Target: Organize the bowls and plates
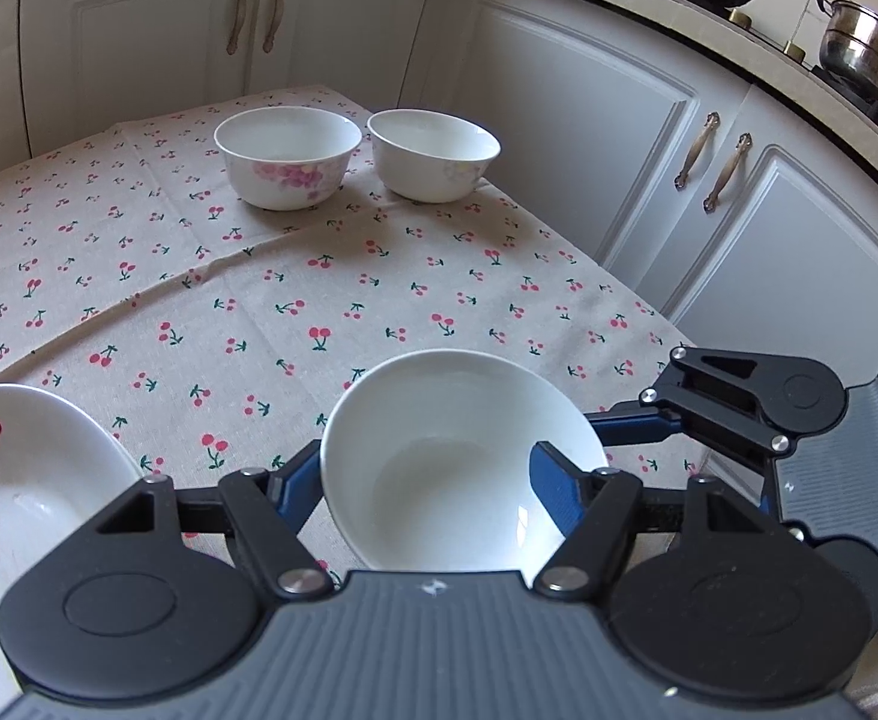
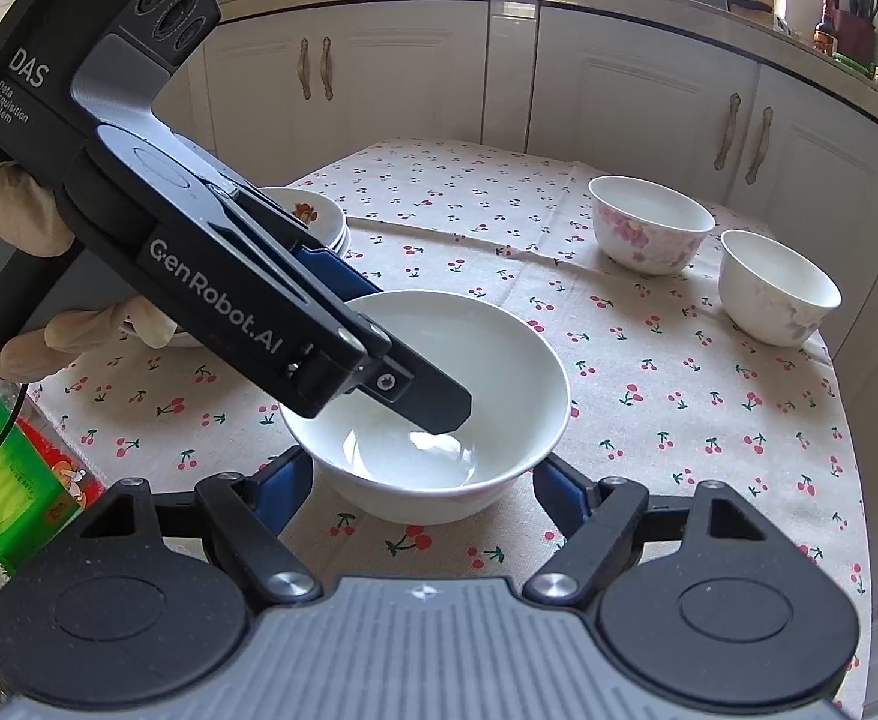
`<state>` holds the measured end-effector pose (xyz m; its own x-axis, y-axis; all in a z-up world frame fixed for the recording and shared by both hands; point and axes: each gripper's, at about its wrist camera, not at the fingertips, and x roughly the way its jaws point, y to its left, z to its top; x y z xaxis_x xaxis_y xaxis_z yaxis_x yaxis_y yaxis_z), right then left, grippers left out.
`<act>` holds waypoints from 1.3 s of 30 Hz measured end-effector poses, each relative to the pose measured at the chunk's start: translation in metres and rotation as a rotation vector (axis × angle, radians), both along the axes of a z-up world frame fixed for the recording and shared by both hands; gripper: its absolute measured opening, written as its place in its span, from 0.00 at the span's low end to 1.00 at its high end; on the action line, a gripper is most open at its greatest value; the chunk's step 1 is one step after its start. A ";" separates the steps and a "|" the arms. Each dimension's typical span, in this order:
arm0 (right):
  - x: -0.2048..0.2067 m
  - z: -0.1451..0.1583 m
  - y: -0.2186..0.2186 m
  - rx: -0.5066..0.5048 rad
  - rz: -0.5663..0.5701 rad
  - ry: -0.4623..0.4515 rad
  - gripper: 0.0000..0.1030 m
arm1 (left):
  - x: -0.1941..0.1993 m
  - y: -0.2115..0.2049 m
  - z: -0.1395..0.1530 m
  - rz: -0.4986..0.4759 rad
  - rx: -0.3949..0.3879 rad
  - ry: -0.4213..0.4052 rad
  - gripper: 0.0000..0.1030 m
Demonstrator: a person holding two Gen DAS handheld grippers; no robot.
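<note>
Right wrist view: the left gripper pinches the white bowl by its nine o'clock rim, likely for lifting onto the pair at two o'clock; the right gripper straddles it, unclamped.

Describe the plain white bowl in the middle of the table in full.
The plain white bowl is glossy, ceramic by its look, round, deep and empty, with no pattern. It appears to sit upright on the cherry-print tablecloth. The left gripper is shut on its far-left wall, one finger inside and one outside. The right gripper has open jaws either side of its near base; contact there is unclear.
</note>
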<state>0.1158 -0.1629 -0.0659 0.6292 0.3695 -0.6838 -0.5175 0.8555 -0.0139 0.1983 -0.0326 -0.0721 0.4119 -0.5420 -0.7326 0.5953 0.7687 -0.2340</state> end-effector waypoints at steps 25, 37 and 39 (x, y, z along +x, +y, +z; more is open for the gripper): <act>0.011 0.044 -0.070 0.111 -0.213 -0.163 0.98 | 0.024 -0.020 0.054 -0.055 0.020 -0.102 0.83; 0.092 0.026 -0.083 -0.038 -0.370 -0.244 0.98 | 0.118 -0.075 0.062 -0.089 0.064 -0.067 0.83; 0.109 0.019 -0.086 -0.033 -0.400 -0.238 0.98 | 0.137 -0.086 0.061 -0.104 0.060 -0.055 0.83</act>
<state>0.2249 -0.2485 -0.0466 0.8585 0.0465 -0.5107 -0.1263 0.9844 -0.1228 0.3348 -0.1185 -0.0111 0.3962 -0.5399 -0.7427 0.6830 0.7139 -0.1546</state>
